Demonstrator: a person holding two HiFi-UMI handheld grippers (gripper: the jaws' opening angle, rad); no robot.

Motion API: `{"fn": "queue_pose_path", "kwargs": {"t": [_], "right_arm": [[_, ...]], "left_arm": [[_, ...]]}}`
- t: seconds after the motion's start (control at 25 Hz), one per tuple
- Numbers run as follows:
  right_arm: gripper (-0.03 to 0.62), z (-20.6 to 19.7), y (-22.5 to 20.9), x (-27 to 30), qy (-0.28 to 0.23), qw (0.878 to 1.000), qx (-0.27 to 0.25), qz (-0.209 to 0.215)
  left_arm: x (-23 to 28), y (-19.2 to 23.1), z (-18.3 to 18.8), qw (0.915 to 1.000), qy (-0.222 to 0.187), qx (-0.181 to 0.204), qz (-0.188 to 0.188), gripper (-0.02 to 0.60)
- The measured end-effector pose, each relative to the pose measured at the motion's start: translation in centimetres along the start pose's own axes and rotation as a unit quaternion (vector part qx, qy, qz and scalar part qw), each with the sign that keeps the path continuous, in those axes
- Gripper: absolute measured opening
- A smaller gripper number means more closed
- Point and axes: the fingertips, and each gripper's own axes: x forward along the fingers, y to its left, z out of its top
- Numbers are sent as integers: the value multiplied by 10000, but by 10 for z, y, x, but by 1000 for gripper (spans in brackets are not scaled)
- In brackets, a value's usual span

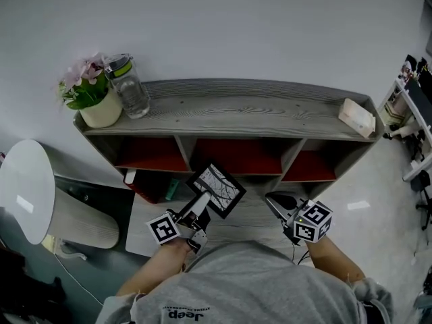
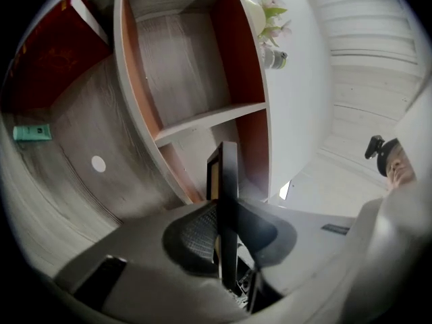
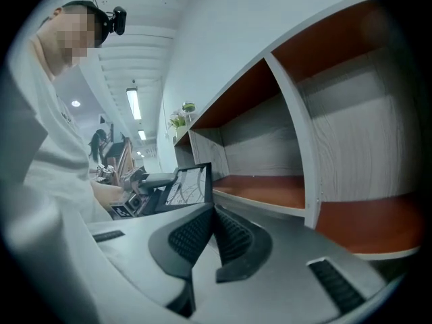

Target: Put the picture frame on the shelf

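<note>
Picture frame (image 1: 217, 190), black-bordered with a print of dark branching lines on white, was clamped by its lower edge in the left gripper (image 1: 202, 206). In the left gripper view the frame (image 2: 228, 201) stood edge-on between the two pads, which pressed on its opposite faces. It hung tilted before the open front of the shelf (image 1: 250, 106), near the upright that divides the left compartment from the middle one, and lay on none of the boards. The right gripper view showed the frame (image 3: 187, 184) from the side, just outside the front edge of the shelf (image 3: 297, 147).

The right gripper (image 1: 275, 204) was level with the frame and apart from it on the right, before the middle compartment. Its jaws were closed together with nothing between them (image 3: 212, 231).

The shelf was grey wood-grain with red-orange inner panels. At the left end of its top board stood a flower pot (image 1: 100, 110) with pink blossoms, and a clear jar (image 1: 129, 90) with a green lid stood just beside it. A pale block (image 1: 356, 117) lay at the right end. On the lower board, under the left compartment, lay a red object (image 1: 150, 184) with a small teal item (image 1: 172, 189) next to it. A white round stool (image 1: 27, 191) stood beyond the shelf's left end.
</note>
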Motion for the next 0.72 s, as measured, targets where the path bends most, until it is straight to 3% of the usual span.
{"fn": "queue_pose_path", "kwargs": {"t": [0.24,0.44,0.72], "right_arm": [[14,-6,0,-16,86,9999,-75,-11],[14,-7,-1,-30,107,9998,-115,-78],[14,-9,-6,-50,102,9995,-136,-281]], "left_arm": [[2,21,-9,9982,-264,-448,305,87],[6,36,-12,9918,-614,-1011,487,87],[19,47,-15,9830,-1011,-1416,586,86]]}}
